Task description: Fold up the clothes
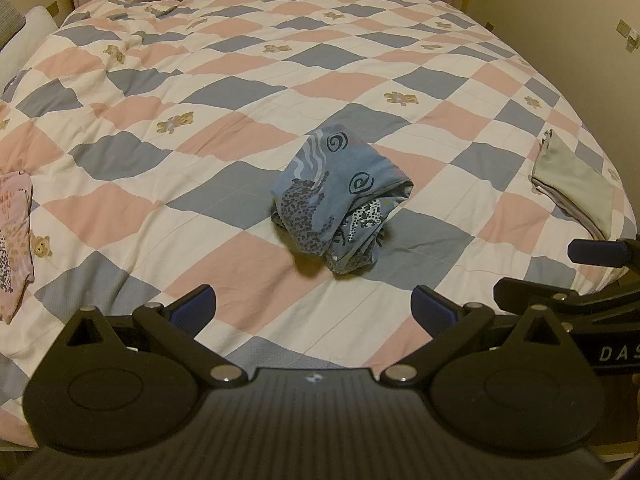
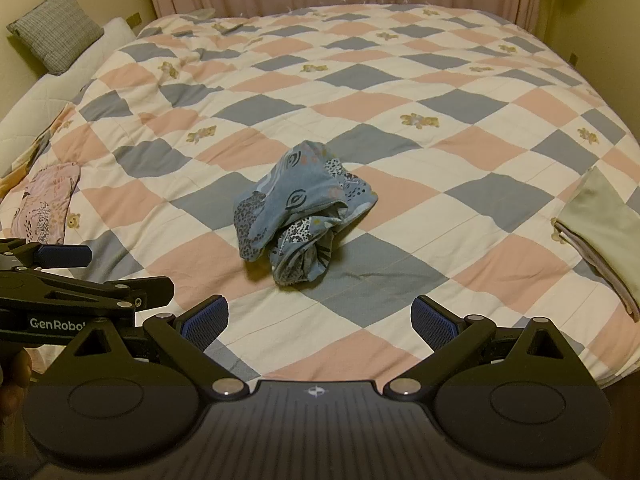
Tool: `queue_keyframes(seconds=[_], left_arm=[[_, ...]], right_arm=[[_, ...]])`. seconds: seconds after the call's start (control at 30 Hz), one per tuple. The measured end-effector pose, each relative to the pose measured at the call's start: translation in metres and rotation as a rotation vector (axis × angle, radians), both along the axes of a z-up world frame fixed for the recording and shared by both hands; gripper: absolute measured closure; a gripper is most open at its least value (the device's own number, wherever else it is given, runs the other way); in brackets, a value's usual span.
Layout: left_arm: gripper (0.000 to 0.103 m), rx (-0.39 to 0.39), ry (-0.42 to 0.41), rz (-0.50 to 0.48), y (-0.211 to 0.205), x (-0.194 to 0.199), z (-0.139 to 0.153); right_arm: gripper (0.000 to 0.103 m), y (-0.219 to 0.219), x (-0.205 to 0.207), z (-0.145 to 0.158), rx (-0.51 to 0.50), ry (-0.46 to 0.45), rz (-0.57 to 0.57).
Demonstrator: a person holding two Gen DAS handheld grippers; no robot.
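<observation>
A crumpled blue garment (image 1: 340,200) (image 2: 300,210) with spiral and leopard prints lies bunched in the middle of the checked quilt (image 1: 240,92) (image 2: 400,92). My left gripper (image 1: 314,308) hovers near the bed's front edge, open, nothing between its blue pads, short of the garment. My right gripper (image 2: 320,320) is likewise open and empty, just in front of the garment. Each gripper shows at the edge of the other's view, the right one in the left wrist view (image 1: 592,256), the left one in the right wrist view (image 2: 68,256).
A pink leopard-print garment (image 1: 14,240) (image 2: 46,204) lies flat at the left edge of the bed. A folded grey-green cloth (image 1: 576,188) (image 2: 604,228) rests at the right edge. A grey cushion (image 2: 54,28) and white pillow sit far left; pink curtains hang behind.
</observation>
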State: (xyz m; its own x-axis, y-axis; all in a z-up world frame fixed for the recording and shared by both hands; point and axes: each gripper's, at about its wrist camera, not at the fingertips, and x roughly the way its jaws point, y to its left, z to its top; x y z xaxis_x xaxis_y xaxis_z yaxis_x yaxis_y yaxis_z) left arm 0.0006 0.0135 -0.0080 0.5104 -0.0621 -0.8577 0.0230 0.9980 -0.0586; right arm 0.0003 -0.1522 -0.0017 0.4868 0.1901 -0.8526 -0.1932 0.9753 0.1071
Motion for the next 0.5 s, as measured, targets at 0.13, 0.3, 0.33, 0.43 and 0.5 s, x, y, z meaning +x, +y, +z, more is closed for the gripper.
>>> queue_keyframes(seconds=[0.13, 0.3, 0.33, 0.43, 0.5], left_arm=[[0.001, -0.001, 0.001, 0.002, 0.0009, 0.0000, -0.0004], [0.001, 0.001, 0.004, 0.008, 0.0019, 0.0003, -0.0019], [0.001, 0.001, 0.004, 0.009, 0.0022, 0.0003, -0.0022], [0.001, 0.002, 0.006, 0.011, 0.0030, 0.0007, -0.0029], [0.001, 0.002, 0.007, 0.012, 0.0038, 0.0013, -0.0035]], right_arm=[[0.003, 0.0000, 0.0003, -0.0005, 0.000, 0.002, 0.002], [0.003, 0.0005, 0.0012, -0.0013, 0.000, 0.005, 0.005], [0.003, 0.0007, 0.0020, -0.0015, 0.000, 0.007, 0.006], [0.002, 0.0014, 0.0030, -0.0025, 0.000, 0.009, 0.007], [0.002, 0.0013, 0.0037, -0.0034, 0.001, 0.010, 0.007]])
